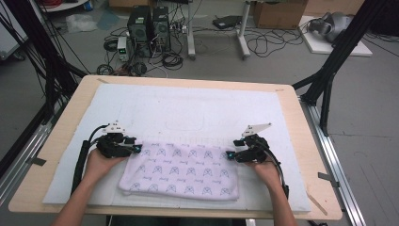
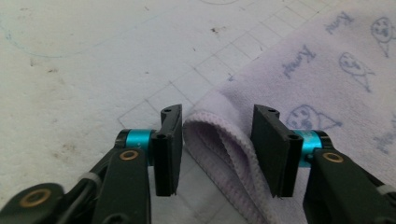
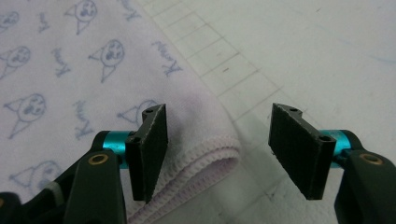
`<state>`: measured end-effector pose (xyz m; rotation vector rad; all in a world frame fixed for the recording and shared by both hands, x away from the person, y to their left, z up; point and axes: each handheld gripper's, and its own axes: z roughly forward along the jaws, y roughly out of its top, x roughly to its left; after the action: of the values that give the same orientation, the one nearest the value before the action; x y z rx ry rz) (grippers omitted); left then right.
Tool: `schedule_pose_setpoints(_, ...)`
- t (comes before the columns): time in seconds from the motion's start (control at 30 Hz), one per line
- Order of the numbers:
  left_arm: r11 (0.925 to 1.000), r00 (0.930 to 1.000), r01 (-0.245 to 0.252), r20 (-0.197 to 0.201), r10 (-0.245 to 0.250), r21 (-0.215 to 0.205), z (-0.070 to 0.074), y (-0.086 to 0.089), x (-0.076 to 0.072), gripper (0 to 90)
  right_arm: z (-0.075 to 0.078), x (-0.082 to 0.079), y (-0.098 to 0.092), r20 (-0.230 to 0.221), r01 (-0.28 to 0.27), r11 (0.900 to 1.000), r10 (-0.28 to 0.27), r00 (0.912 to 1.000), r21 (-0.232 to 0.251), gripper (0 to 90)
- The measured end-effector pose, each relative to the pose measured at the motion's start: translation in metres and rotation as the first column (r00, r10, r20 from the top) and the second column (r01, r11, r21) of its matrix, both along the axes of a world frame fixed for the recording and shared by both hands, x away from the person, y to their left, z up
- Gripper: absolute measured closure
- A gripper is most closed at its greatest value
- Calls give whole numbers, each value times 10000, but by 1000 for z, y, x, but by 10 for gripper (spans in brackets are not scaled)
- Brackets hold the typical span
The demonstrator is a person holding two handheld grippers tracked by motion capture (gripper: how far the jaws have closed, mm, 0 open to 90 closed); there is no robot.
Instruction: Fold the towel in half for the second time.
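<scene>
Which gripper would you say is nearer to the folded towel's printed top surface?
Roughly equal. The left gripper straddles the towel corner's folded edge; the right gripper has one pad over its corner, jaws open.

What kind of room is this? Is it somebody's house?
Probably not a house. It looks like a lab or workshop: a wooden table with a white foam mat, black computer towers and tangled cables on the grey floor, and black metal frame legs. The folded lilac printed towel is likely for practice.
</scene>
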<state>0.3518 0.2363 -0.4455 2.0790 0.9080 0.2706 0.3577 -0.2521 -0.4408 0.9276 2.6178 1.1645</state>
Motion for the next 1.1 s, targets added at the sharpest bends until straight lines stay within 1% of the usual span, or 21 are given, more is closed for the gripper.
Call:
schedule_pose_setpoints(0.07, 10000, 10000, 86, 36, -86, -26, -1, 1, -1, 595, -2, 1, 1, -217, -151, 9998, 154, 9996, 132, 447)
schedule_pose_setpoints(0.13, 9999, 9999, 109, 109, -109, -33, 0, 1, -2, 637, -3, 1, 1, -278, -235, 9995, 241, 9993, 216, 495)
schedule_pose_setpoints(0.2, 9999, 9997, 144, 178, -144, -10, 1, 0, -4, 694, -4, 0, 0, -436, -431, 9978, 452, 9980, 495, 601)
schedule_pose_setpoints(0.23, 9999, 9997, 161, 201, -161, -3, 1, 0, -5, 724, -5, -1, 0, -434, -499, 9970, 524, 9977, 588, 656)
schedule_pose_setpoints(0.27, 9998, 9995, 186, 251, -187, 47, 2, 0, -6, 752, -4, -1, -1, -463, -683, 9951, 717, 9964, 715, 714)
schedule_pose_setpoints(0.3, 9998, 9994, 180, 281, -181, 59, 2, 0, -7, 777, -3, -3, 0, -344, -713, 9954, 737, 9967, 647, 754)
schedule_pose_setpoints(0.37, 9997, 9988, 215, 427, -221, 149, 5, -1, -9, 811, 0, -5, 0, -237, -772, 9954, 786, 9966, 567, 791)
schedule_pose_setpoints(0.4, 9997, 9989, 195, 429, -200, 118, 5, -2, -10, 817, 1, -6, 0, -75, -804, 9956, 808, 9967, 481, 798)
schedule_pose_setpoints(0.47, 9996, 9983, 225, 530, -234, 175, 7, -1, -11, 825, 7, -8, 0, 26, -777, 9954, 777, 9970, 563, 806)
schedule_pose_setpoints(0.5, 9998, 9982, 129, 580, -135, 116, 9, -1, -12, 830, 10, -7, 0, 45, -776, 9953, 774, 9970, 575, 808)
schedule_pose_setpoints(0.53, 9998, 9975, 142, 687, -152, 150, 12, -1, -12, 834, 14, -6, -1, 45, -747, 9952, 745, 9972, 632, 810)
schedule_pose_setpoints(0.6, 10000, 9948, 72, 1013, -74, 22, 21, -2, -13, 836, 22, -3, -2, 202, -728, 9946, 715, 9972, 744, 811)
schedule_pose_setpoints(0.63, 9999, 9940, 38, 1095, -23, -135, 26, -2, -11, 837, 26, -1, -1, 267, -708, 9954, 692, 9972, 639, 811)
schedule_pose_setpoints(0.7, 9991, 9922, -13, 1244, 65, -424, 35, -4, -7, 837, 33, 6, 1, 366, -634, 9973, 620, 9974, 365, 811)
schedule_pose_setpoints(0.77, 9981, 9911, -88, 1322, 169, -613, 43, -5, 1, 836, 39, 16, 1, 403, -443, 9986, 430, 9983, 303, 811)
schedule_pose_setpoints(0.8, 9982, 9902, -201, 1366, 276, -565, 47, -5, 5, 836, 42, 20, 1, 503, -337, 9990, 321, 9982, 299, 811)
schedule_pose_setpoints(0.9, 9974, 9859, -470, 1579, 552, -552, 57, -6, 19, 836, 51, 36, -3, 507, 3, 9991, -25, 9987, 433, 811)
schedule_pose_setpoints(0.93, 9970, 9838, -550, 1679, 634, -546, 61, -8, 25, 837, 54, 41, -4, 522, 53, 9992, -73, 9986, 389, 811)
schedule_pose_setpoints(1.0, 9966, 9806, -682, 1807, 756, -469, 68, -11, 38, 837, 60, 53, -4, 530, 187, 9995, -201, 9984, 264, 811)
schedule_pose_setpoints(1.03, 9958, 9786, -781, 1873, 856, -473, 72, -13, 45, 837, 64, 58, -4, 615, 269, 9993, -285, 9977, 278, 811)
schedule_pose_setpoints(1.1, 9939, 9771, -990, 1840, 1065, -496, 77, -16, 61, 831, 72, 71, -2, 717, 411, 9986, -433, 9965, 320, 809)
